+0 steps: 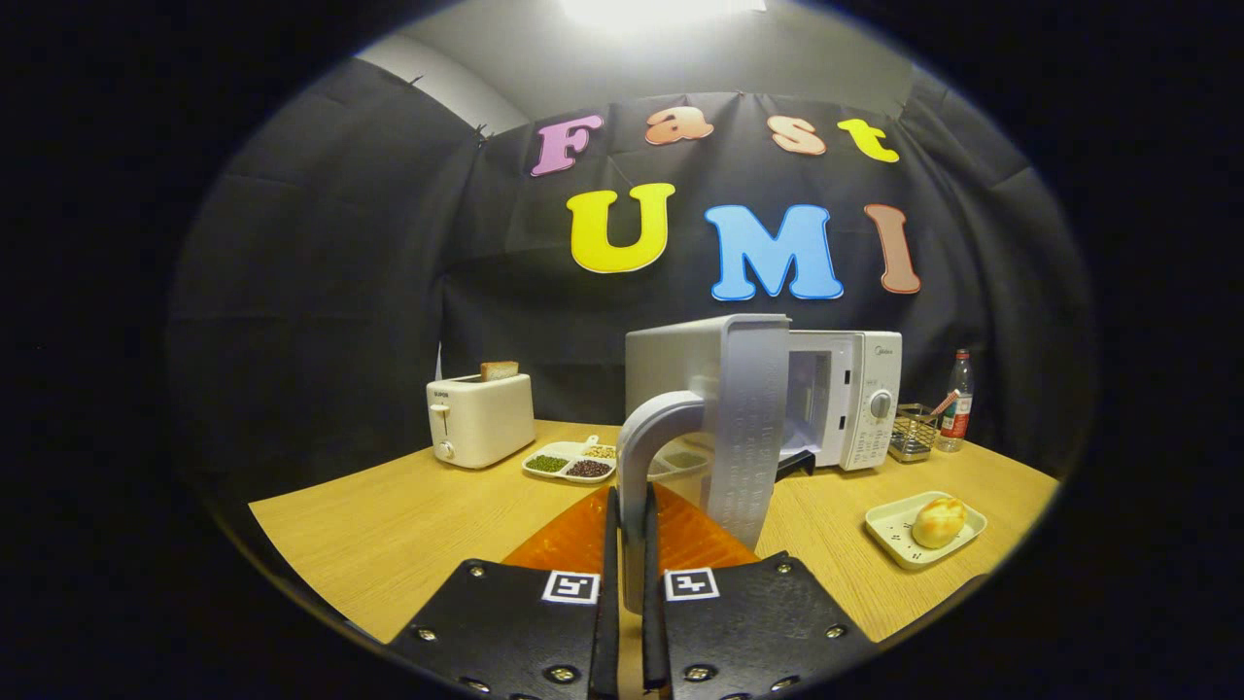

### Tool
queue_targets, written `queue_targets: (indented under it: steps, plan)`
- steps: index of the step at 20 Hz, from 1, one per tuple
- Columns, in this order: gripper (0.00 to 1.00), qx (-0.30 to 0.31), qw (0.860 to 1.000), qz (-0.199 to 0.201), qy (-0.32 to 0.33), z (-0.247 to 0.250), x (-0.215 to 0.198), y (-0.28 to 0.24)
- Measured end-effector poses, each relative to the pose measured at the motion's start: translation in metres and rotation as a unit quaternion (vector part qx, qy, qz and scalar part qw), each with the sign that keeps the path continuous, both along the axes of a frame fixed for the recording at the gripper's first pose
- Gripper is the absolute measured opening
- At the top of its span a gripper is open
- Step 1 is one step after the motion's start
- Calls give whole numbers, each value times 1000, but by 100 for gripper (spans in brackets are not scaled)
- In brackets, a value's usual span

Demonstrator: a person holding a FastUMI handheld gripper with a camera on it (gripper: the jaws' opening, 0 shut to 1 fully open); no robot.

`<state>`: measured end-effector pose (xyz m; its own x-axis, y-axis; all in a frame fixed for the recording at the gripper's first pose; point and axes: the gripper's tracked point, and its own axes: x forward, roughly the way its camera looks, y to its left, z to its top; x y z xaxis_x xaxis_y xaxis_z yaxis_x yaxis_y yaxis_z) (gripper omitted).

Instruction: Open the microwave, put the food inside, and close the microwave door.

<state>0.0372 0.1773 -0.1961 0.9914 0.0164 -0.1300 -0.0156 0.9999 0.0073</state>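
**Swinging the microwave door by its handle**

Standing at the back of the table (408,525), the microwave (855,399) was the largest thing and looked heavy enough to stay in place during a steady pull. Its door (748,428) was swung wide open toward the camera, seen nearly edge-on; it seemed stiff and hinged, so it would move only along its arc. The curved handle (646,437) on the door was smooth, hard plastic, probably a little slippery, and it was the natural place to take hold.

The food, a round bun (938,520), lay in a small white dish (899,540) on the table, to the right of the fingers and well apart from them. It looked light and soft, so lifting the dish by its rim would be safer.

The hand-held gripper (630,574) was almost closed, both fingers pressing on the lower end of the handle.
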Motion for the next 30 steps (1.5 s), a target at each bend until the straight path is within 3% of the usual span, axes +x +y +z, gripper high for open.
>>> queue_targets:
  steps: [4, 10, 19, 23, 24, 25, 27, 29, 30]
  plan:
    - [10, -5, 1000, -3, 3, -8, -5, 38]
    - [10, 1, 999, 51, 18, -16, -20, 83]
    - [10, 11, 997, 81, 4, -1, -34, 88]
    - [10, 5, 993, 114, 10, -2, -46, 90]
    - [12, 5, 992, 123, 11, 1, -50, 89]
    - [25, 4, 992, 123, 11, 3, -54, 83]
    - [28, 4, 991, 134, 5, 12, -66, 75]
    - [52, 2, 991, 132, -7, 23, -76, 58]
    - [58, -2, 993, 121, -14, 29, -78, 44]
